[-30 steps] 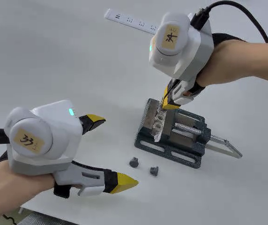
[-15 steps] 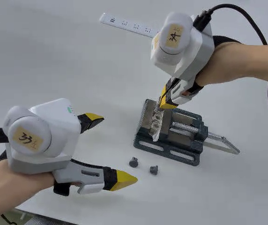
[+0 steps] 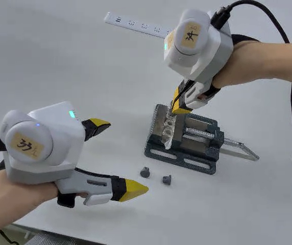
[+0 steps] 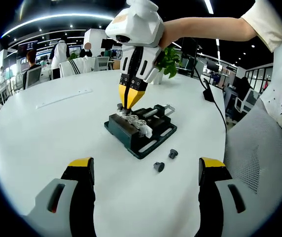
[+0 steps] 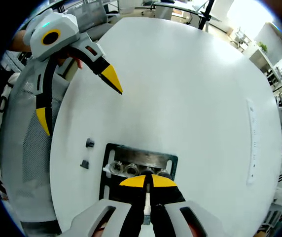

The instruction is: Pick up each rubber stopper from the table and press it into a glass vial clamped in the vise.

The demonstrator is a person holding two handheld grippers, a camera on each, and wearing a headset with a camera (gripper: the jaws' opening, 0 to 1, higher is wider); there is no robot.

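The task looks partly done. The right tongs [image 3: 179, 108] are pressed shut, tips together, just above the far end of the row of vials [image 3: 170, 130] clamped in the vise [image 3: 187, 150]. In the left gripper view a small dark thing sits right at those tips, likely a stopper going into a vial or already in one. I cannot tell whether the tongs pinch it or only push on it.

The right gripper view shows two vials beside the tips with open mouths, so those likely need stoppers. The tips hide the rest of the row.

Two stoppers, one [image 3: 145, 173] and the other [image 3: 167, 179], lie loose on the counter [image 3: 59, 66], close together and just in front of the vise.

The left tongs [image 3: 120, 155] are spread wide and empty, held over the counter near the person and well apart from the stoppers. At least two picks and presses remain.
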